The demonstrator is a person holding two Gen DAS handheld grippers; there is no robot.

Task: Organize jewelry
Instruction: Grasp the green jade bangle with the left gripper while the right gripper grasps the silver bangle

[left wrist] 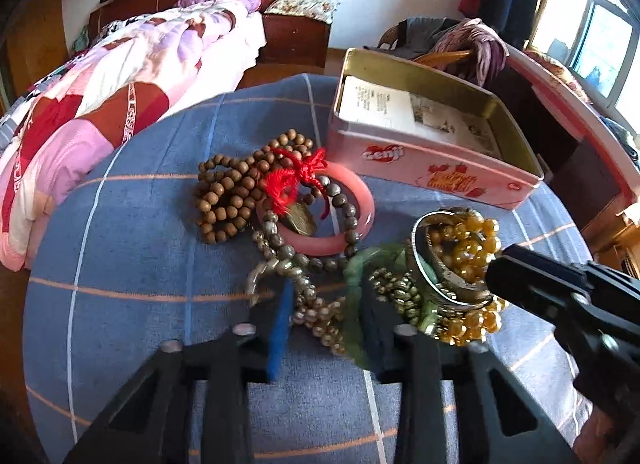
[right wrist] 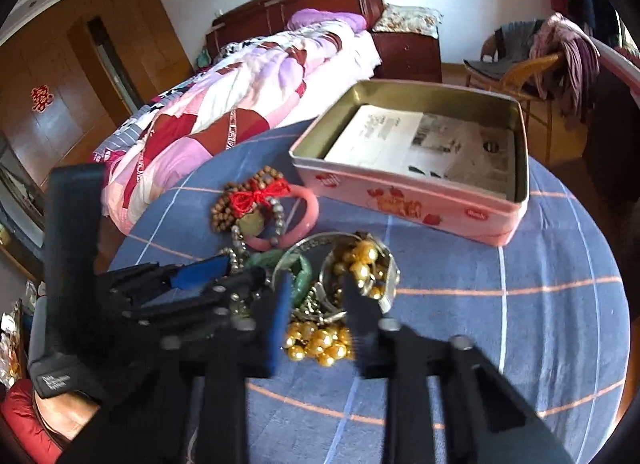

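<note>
Jewelry [left wrist: 320,232] heaped on blue checked cloth [left wrist: 140,244], probably a bedroom.

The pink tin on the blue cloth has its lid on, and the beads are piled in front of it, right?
Not quite. The pink tin has no lid on; the right wrist view looks straight in at papers inside. The beads are piled in front of it on the blue cloth.

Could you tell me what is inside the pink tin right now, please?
Inside the pink tin lies only printed paper covering most of the floor; no jewelry shows in it. Whatever lies beneath the paper is hidden.
</note>
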